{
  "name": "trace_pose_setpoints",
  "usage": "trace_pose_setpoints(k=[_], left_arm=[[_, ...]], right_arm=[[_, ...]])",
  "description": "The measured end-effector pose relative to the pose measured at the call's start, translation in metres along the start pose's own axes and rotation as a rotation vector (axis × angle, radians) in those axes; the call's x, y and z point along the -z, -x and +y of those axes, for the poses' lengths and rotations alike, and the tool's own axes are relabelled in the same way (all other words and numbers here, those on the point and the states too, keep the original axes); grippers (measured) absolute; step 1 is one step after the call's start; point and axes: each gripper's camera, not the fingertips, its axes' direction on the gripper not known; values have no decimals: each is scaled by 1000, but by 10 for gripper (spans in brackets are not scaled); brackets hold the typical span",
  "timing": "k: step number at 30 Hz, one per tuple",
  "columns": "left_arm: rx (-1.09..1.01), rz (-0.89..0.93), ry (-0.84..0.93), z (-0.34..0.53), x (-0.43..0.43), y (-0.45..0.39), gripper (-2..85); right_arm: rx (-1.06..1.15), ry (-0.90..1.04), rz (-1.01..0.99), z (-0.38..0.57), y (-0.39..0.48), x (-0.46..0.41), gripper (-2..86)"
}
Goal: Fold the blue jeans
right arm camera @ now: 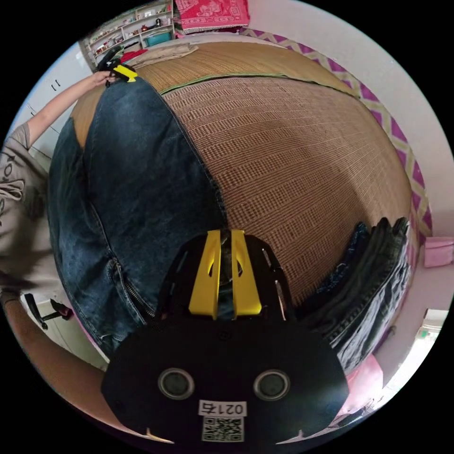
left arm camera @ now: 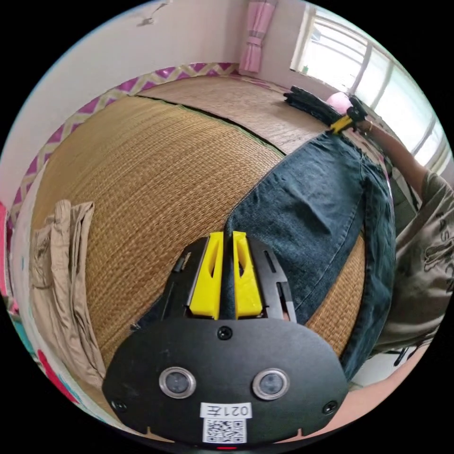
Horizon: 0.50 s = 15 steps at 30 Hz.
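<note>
i've got the blue jeans [left arm camera: 312,213] stretched across the woven straw mat [left arm camera: 156,179], one end in each tool. in the left gripper view my left gripper [left arm camera: 226,236] has its yellow jaws nearly together w/ a strip of denim running up betw them, so it's clamped on the jeans' edge. from there the fabric runs out toward the right gripper [left arm camera: 344,122], seen small at the far end by the window [left arm camera: 378,71], w/ the person's hand just behind it; can't tell its jaw gap from here. a heap of beige trousers [left arm camera: 61,274] lies on the mat off to one side, well apart from the jeans, and a pink curtain [left arm camera: 255,33] hangs at the wall. in the right gripper view the right gripper [right arm camera: 226,234] also has jaws close together w/ denim pinched betw them, near the zipper [right arm camera: 127,288] at the waist end. the jeans [right arm camera: 132,179] spread away to the left gripper [right arm camera: 124,73] at the far end, next to shelves [right arm camera: 137,23]. a stack of folded dark jeans [right arm camera: 373,283] sits on the mat's edge, apart from the pair i'm holding. the person's grey-green shirt [right arm camera: 19,189] shows beside the denim.
</note>
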Motion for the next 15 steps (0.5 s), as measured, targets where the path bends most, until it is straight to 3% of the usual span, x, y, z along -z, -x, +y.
trace_pose_setpoints(k=[4, 10, 13, 15], left_arm=[[19, -10, -49, -26, 12, 21, 15], [205, -94, -121, -78, 19, 58, 12], [215, -128, -202, -62, 38, 50, 7], [226, -146, -299, -29, 63, 40, 7]], right_arm=[[-58, -19, 47, -3, -19, 9, 38], [-249, -83, 192, -17, -55, 23, 51], [-277, -9, 225, -12, -46, 13, 55], [-314, -132, 254, 21, -22, 34, 52]])
